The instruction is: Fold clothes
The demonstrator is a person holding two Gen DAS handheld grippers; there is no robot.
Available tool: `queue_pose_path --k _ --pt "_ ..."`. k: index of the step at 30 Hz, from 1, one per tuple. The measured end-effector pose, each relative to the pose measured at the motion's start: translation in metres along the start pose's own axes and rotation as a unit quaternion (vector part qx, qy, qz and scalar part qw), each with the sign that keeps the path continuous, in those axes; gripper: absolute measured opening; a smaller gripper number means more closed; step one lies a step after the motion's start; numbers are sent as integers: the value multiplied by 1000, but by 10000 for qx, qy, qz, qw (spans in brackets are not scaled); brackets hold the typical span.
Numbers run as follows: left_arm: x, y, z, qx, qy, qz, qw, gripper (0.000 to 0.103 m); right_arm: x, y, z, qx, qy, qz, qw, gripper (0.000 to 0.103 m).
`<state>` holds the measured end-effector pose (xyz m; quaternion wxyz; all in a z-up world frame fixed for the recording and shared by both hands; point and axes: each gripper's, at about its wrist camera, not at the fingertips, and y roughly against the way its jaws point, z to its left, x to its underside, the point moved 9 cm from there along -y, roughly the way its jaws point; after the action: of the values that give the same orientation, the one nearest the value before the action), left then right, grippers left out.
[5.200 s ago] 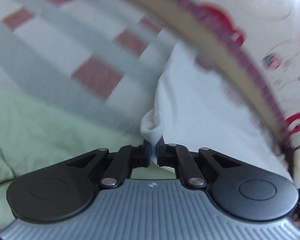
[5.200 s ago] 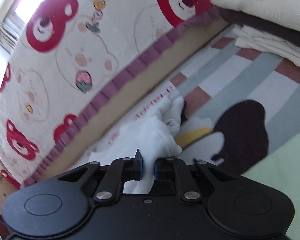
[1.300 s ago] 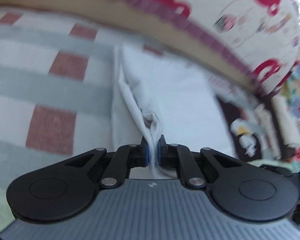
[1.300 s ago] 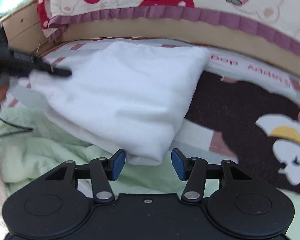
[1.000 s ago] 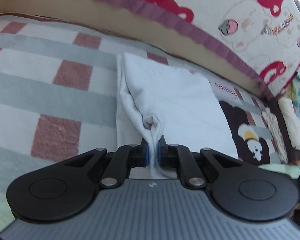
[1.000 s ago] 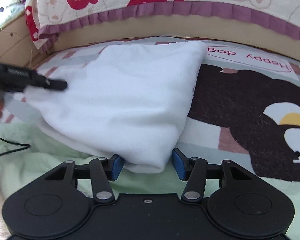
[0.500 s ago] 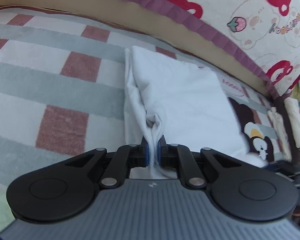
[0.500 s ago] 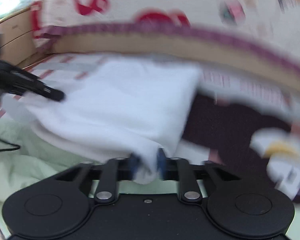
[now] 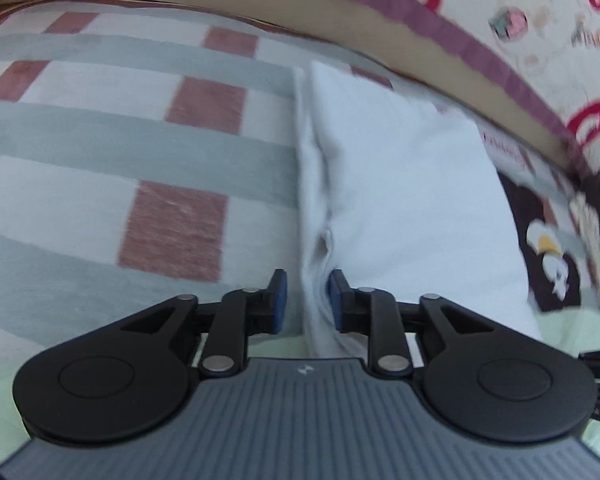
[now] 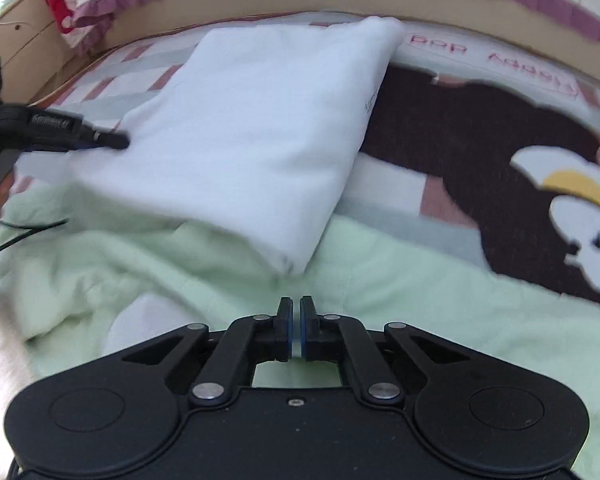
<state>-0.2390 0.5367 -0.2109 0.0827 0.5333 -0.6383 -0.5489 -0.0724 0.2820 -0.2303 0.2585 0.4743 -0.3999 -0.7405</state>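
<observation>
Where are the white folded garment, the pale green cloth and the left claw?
white folded garment (image 10: 260, 128): right wrist view, middle of its top face.
pale green cloth (image 10: 400, 300): right wrist view, bare stretch beside the garment.
left claw (image 9: 303, 300): left wrist view, between its fingertips.

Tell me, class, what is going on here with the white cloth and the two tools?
A person is folding clothes with two tools. The white garment lies folded on the checked blanket, one corner over a pale green cloth. The left hand-held gripper is open, its fingers on either side of the garment's edge. The right hand-held gripper is shut on nothing, just short of the near corner.
</observation>
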Motion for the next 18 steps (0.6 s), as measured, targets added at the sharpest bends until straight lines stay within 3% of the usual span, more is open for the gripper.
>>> queue_pose_path --k 1,2,4,5,7,9,11,15,18 --pt "-1 3 6 0 122 -30 9999 29 -8 3 -4 -66 -23 -134 9999 14" --pt "-2 6 12 0 244 -59 9997 27 -17 7 -8 -132 -46 -268 9995 32" --pt "-5 11 25 -168 387 -127 9990 26 -34 14 -16 -264 -92 -535 9982 53" --pt "-9 13 29 -105 488 -204 9985 26 -42 18 -20 -330 -115 -669 9971 54" --pt "-24 10 24 456 786 -345 9953 31 -59 25 -28 -461 -161 -935 9944 54" --pt "-44 1 8 705 636 -486 9943 44 -82 19 -39 -558 -272 -1097 9920 55" --pt "-63 -16 -9 547 169 -562 9968 57 -104 -3 -54 -635 -572 -1093 9903 56" --pt "-95 -65 -26 141 -410 -554 9975 59 -132 -47 -80 -907 -1471 -1110 9787 56" --pt "-112 -96 -22 76 -413 -439 9982 65 -140 -75 -91 -1068 -1903 -1053 9702 56"
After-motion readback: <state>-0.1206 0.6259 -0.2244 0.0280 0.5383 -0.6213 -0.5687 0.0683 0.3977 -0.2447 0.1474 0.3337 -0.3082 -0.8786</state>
